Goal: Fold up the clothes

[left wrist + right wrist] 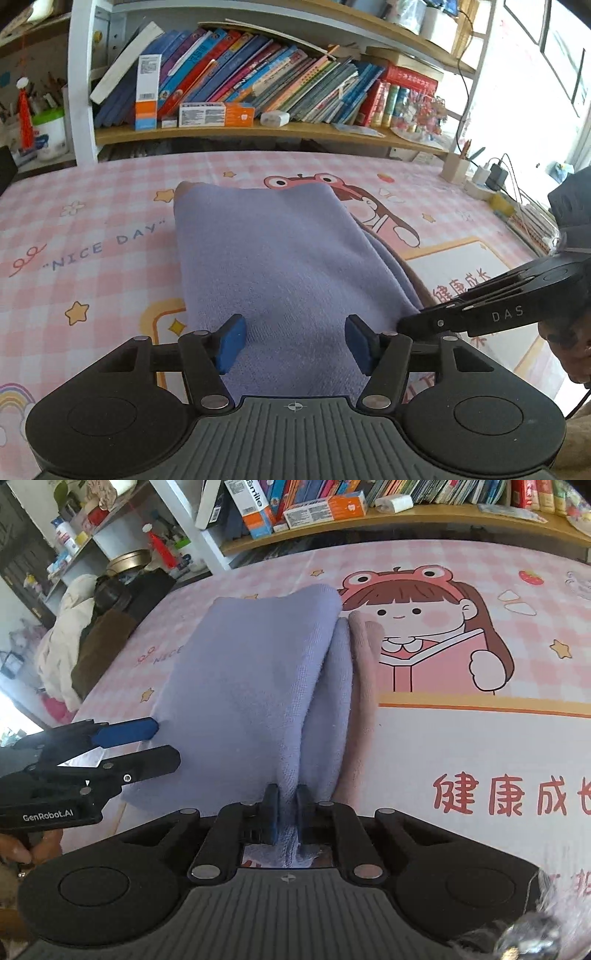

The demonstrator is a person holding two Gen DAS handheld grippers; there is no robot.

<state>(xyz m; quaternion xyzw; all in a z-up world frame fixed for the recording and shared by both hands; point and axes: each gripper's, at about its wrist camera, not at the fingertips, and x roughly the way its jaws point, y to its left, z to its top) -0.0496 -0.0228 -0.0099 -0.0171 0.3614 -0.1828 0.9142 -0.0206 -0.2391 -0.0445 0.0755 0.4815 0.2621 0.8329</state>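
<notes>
A lavender cloth lies folded on the pink checked table cover, with a pinkish-brown layer showing along its right side. My left gripper is open, its blue pads apart over the cloth's near edge and holding nothing. It also shows in the right wrist view at the cloth's left edge. My right gripper is shut on the cloth's near right corner, and a fold of lavender cloth rises between the pads. In the left wrist view the right gripper comes in from the right.
A bookshelf full of books runs along the table's far edge. A pen holder and chargers stand at the far right. A pile of clothes lies beyond the table's left side. The table cover has cartoon prints.
</notes>
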